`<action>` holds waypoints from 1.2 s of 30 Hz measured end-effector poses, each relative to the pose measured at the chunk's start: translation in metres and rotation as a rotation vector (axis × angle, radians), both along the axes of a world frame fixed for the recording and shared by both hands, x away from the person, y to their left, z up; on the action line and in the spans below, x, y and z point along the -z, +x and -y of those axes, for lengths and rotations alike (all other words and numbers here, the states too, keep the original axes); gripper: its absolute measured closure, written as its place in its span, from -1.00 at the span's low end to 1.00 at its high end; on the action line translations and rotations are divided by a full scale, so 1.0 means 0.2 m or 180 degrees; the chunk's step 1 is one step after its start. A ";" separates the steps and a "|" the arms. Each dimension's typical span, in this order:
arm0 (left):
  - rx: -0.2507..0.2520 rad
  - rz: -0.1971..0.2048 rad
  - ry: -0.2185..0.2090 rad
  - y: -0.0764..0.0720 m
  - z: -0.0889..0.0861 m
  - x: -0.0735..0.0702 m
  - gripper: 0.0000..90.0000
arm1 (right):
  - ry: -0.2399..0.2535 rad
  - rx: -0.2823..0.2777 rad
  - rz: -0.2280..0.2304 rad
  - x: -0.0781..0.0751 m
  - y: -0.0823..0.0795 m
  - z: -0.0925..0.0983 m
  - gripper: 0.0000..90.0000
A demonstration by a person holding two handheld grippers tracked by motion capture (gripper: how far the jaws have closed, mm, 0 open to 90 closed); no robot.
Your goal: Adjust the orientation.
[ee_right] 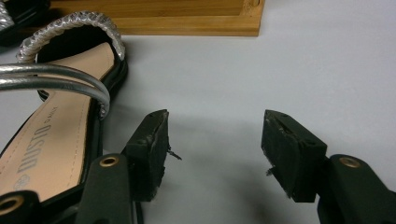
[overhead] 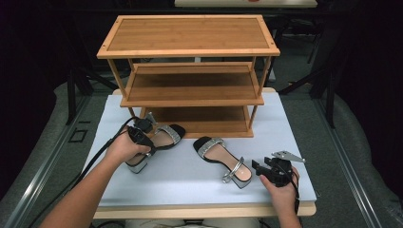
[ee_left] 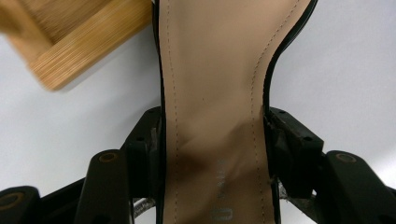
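Two black heeled sandals with silver straps lie on the white table (overhead: 285,123) in front of a three-tier wooden shoe rack (overhead: 190,52). My left gripper (overhead: 148,142) is shut on the left sandal (overhead: 166,135). In the left gripper view its pads (ee_left: 152,135) press on both edges of the tan insole (ee_left: 210,60), with the left gripper's (ee_left: 215,126) jaws spread wide. The right sandal (overhead: 223,159) lies mid-table. Just right of that sandal's heel, my right gripper (overhead: 255,167) stands open. In the right gripper view the right gripper (ee_right: 215,140) has bare table between its jaws and the sandal (ee_right: 56,135) at its left.
The rack's bottom shelf (overhead: 199,123) stands just behind the sandals, and its base shows in both gripper views (ee_left: 70,42) (ee_right: 154,21). White table surface lies to the right of the rack (ee_right: 303,70). The table's front edge (overhead: 204,209) is near the person's forearms.
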State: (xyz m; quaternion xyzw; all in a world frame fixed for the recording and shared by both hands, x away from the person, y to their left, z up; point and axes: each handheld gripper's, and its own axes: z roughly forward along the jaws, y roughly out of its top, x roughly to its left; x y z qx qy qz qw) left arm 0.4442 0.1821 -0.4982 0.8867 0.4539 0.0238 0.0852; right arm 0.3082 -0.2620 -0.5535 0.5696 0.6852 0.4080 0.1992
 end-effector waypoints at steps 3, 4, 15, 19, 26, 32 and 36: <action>0.0024 0.0021 0.0052 0.00 0.01 0.02 -0.05 | 0.0011 0.0017 0.0052 0.00 0.00 0.00 -0.09; 0.0053 0.0017 0.0095 0.00 0.01 0.04 -0.05 | 0.0018 0.0017 0.0054 0.00 0.00 -0.01 -0.09; 0.0155 0.0494 -0.0192 -0.09 -0.05 -0.17 -0.18 | 0.0028 0.0030 0.0056 0.00 0.00 -0.01 -0.10; 0.0281 0.0641 -0.0343 -0.22 -0.21 -0.34 -0.18 | 0.0022 0.0032 0.0016 0.00 0.00 0.00 -0.10; 0.0214 0.0782 -0.0618 -0.39 -0.50 -0.30 -0.06 | 0.0021 0.0026 0.0024 -0.01 -0.01 -0.01 -0.10; 0.0427 0.0770 -0.0759 -0.47 -0.58 -0.10 -0.05 | 0.0013 0.0034 0.0079 -0.02 -0.01 -0.02 -0.10; 0.0506 0.0697 -0.0742 -0.48 -0.53 0.05 -0.14 | 0.0021 0.0034 0.0071 -0.01 -0.01 -0.02 -0.10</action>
